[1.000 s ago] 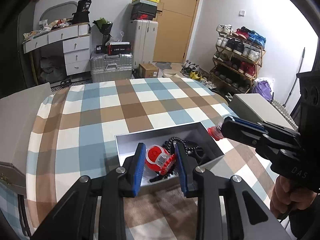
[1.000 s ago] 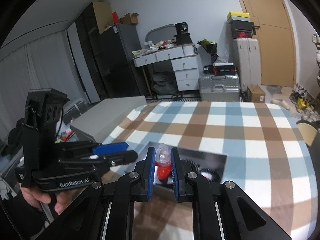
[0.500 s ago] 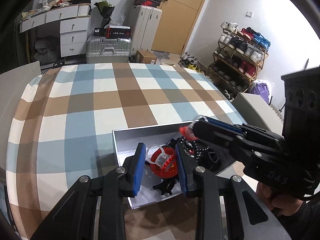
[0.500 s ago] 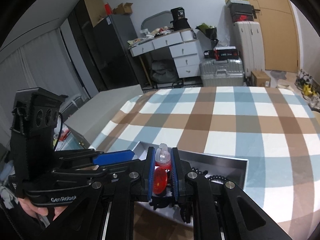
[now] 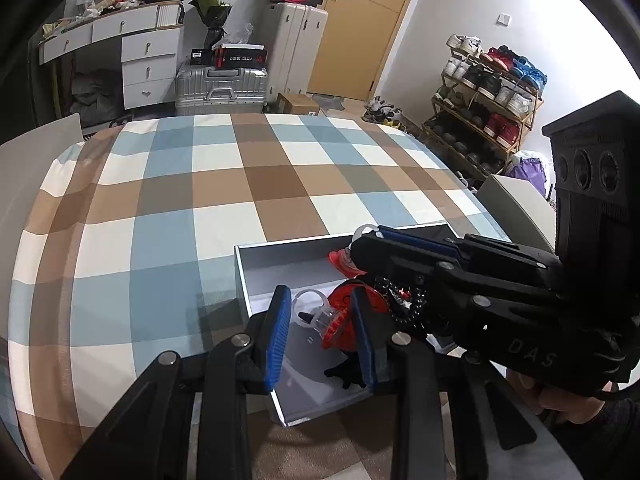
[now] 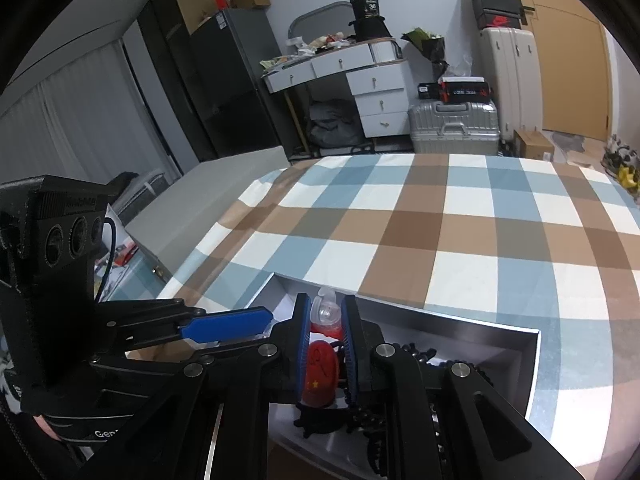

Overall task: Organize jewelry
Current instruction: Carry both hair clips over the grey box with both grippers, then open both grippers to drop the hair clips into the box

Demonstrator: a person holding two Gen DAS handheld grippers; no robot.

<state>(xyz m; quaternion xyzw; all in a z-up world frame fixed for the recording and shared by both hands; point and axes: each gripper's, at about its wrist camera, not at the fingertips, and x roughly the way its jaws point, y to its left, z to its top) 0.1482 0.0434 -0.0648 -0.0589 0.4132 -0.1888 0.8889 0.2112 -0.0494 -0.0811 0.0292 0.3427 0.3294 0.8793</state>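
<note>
Right wrist view alone shows right claw (image 6: 325, 334) pinching a clear-capped red ornament (image 6: 325, 316)

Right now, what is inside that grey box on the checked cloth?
In the grey box: a red-and-clear plastic ornament between the left jaws, another pinched by the right jaws, black beads. The grippers cover the rest.

A blue, brown and white checked cloth (image 5: 224, 184) lies under a grey box (image 5: 288, 254) of red and black jewelry (image 5: 352, 312).
</note>
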